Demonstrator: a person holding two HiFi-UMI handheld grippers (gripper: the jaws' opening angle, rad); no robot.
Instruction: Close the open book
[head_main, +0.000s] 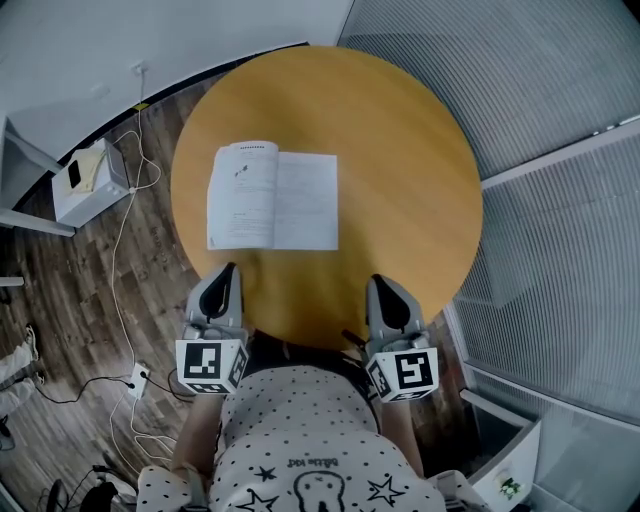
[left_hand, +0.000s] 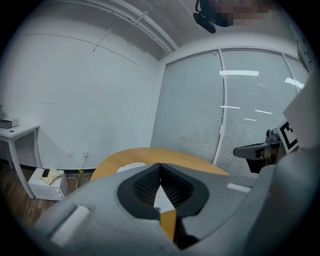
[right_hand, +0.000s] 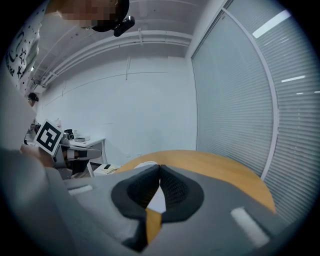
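the open book lies flat on the round wooden table, on the left half of its top in the head view, well apart from both grippers and ahead of them. the left gripper hovers at the table's near edge almost in line with the book's left page, and the right gripper hovers at the same near edge, off to the right of the book. the book shows two white pages: the left page carries lines of print too small to read and the right page looks almost blank. in the left gripper view the jaws are pressed together tip to tip with nothing between them, the book showing beyond. the right gripper view shows the same: jaws closed together, empty, touching neither table nor book.
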